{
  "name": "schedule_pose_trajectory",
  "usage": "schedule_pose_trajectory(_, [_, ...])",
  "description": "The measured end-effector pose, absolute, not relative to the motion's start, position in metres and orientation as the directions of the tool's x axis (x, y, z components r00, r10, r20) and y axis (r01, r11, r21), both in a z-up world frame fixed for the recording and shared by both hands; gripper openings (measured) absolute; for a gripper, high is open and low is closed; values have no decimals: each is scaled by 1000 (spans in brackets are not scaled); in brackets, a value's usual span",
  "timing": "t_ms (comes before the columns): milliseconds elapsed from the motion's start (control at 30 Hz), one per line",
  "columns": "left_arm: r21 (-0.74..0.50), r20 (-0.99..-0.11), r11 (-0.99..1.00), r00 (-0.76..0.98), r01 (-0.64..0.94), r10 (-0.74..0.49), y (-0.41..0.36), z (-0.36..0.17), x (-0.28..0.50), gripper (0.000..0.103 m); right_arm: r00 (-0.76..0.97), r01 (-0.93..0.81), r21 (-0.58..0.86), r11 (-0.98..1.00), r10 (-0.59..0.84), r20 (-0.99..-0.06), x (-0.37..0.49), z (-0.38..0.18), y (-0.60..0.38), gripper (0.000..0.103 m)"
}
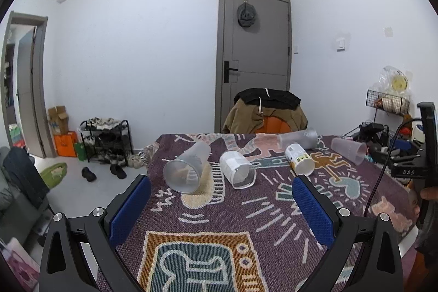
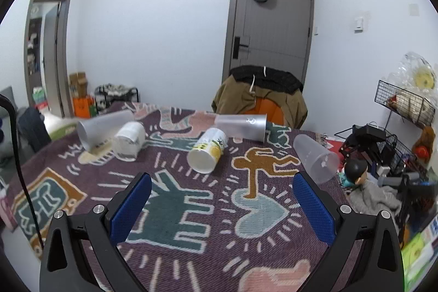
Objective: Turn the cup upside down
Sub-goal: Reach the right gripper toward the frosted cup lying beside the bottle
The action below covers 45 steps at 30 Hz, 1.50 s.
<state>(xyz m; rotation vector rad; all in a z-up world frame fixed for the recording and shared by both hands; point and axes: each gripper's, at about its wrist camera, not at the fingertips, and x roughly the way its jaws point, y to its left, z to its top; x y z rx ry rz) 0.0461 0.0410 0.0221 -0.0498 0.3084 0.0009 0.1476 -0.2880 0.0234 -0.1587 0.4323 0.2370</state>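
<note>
Several cups lie on their sides on a patterned cloth. In the left wrist view: a frosted cup (image 1: 186, 168), a clear labelled cup (image 1: 237, 168), a white and yellow paper cup (image 1: 299, 159), a tall frosted cup (image 1: 298, 138) at the back and a frosted cup (image 1: 349, 149) at the right. My left gripper (image 1: 221, 190) is open and empty, short of the cups. In the right wrist view the same cups show: frosted (image 2: 102, 129), clear (image 2: 130, 140), paper (image 2: 208, 152), tall (image 2: 242, 126), right frosted (image 2: 316, 159). My right gripper (image 2: 221, 189) is open and empty, above the cloth.
The cloth-covered table (image 1: 219, 210) ends at the left above the floor. A chair draped with jackets (image 1: 265, 111) stands behind the table. Wire racks and clutter (image 2: 388, 144) crowd the right side. The other gripper's body (image 1: 416, 158) shows at the right edge.
</note>
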Motion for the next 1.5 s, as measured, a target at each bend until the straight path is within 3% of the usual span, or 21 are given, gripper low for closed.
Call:
schedule_pose_trajectory(267, [-81,-328,997,944,-9,-18,48,29,70,103,871,-311,-254,916,168,-462,191,27,-284,103])
schedule_pose_trajectory(633, [-98,-384,995,923,-7,-32,43,36,117,103,889,-342,-577,742,57,-454,253,29,-276,103])
schedule_pose_trajectory(1100, [-74,-462,997,885,19,-51,30,30,182,103,893,-398,-752,525,34,-449,327,-2,-266,103])
schedule_pose_trajectory(1500, [-31,-526,999,850,15,-29,30,24,240,103,841,-519,-773,364,53,-539,385,-29,-243,103])
